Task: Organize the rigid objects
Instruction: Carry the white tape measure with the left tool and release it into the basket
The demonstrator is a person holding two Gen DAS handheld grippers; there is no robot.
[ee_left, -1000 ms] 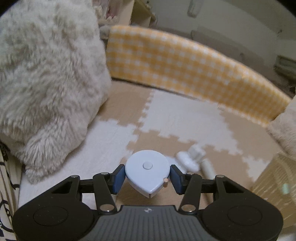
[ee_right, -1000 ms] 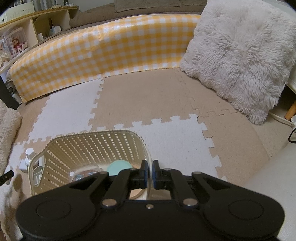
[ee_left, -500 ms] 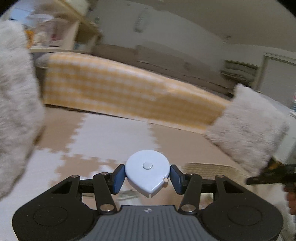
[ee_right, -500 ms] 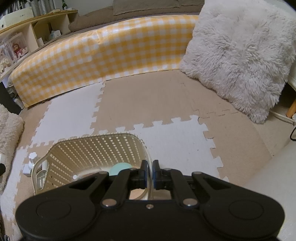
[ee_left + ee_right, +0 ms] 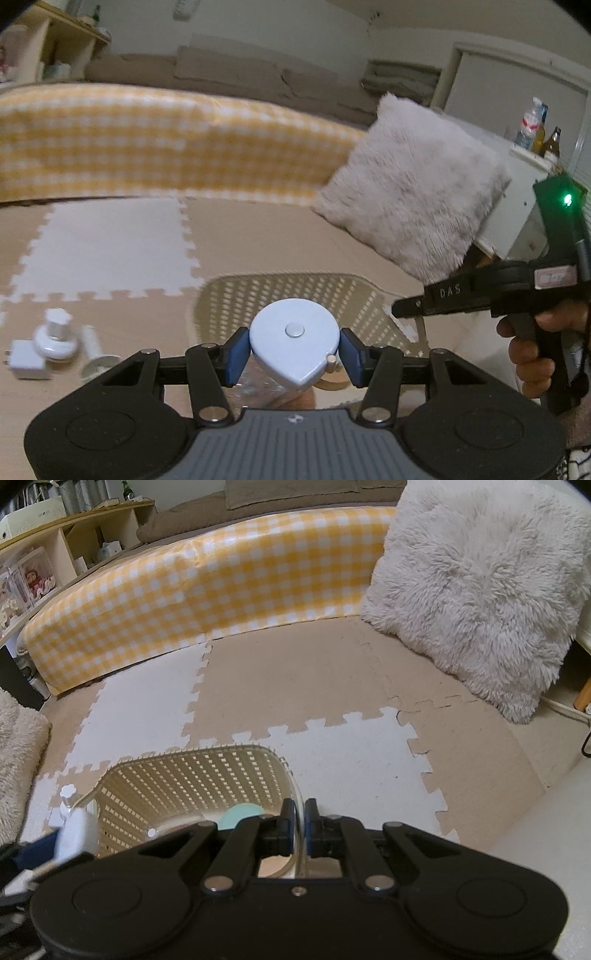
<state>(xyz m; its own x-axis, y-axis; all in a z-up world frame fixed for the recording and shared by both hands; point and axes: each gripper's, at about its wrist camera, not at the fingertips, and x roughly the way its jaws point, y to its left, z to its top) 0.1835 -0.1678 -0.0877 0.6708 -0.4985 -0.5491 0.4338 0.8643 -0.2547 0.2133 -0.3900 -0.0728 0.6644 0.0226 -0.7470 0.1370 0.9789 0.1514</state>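
**Tape measure arriving over the basket**

The left tongs (image 5: 294,356) are carrying the pale blue tape measure (image 5: 294,341) clamped between their blue pads, and the view behind it is changing fast. A second ago the floor mat and a fluffy cushion were filling the background, with small white items lying just past the tongs. Now the cream lattice basket (image 5: 295,295) is sitting directly behind and below the tape measure, and those white items (image 5: 55,341) are lying off to the left on the foam floor mat (image 5: 110,243). This suggests the carry is nearly done and a release into the basket is coming next.

The right tongs (image 5: 300,829) are staying put, pressed together on the basket's near rim, apparently steadying it. The person's hand (image 5: 532,350) is gripping their handle at the right edge of the left view.

Much is hard to read. The left view is smeared by motion, so the white items are only vague shapes. The basket's floor is mostly hidden behind the tongs; a mint-green round thing (image 5: 240,814) and something clear are showing inside, unidentifiable. Whether the tape measure is already inside the rim or hovering above it, I cannot tell.
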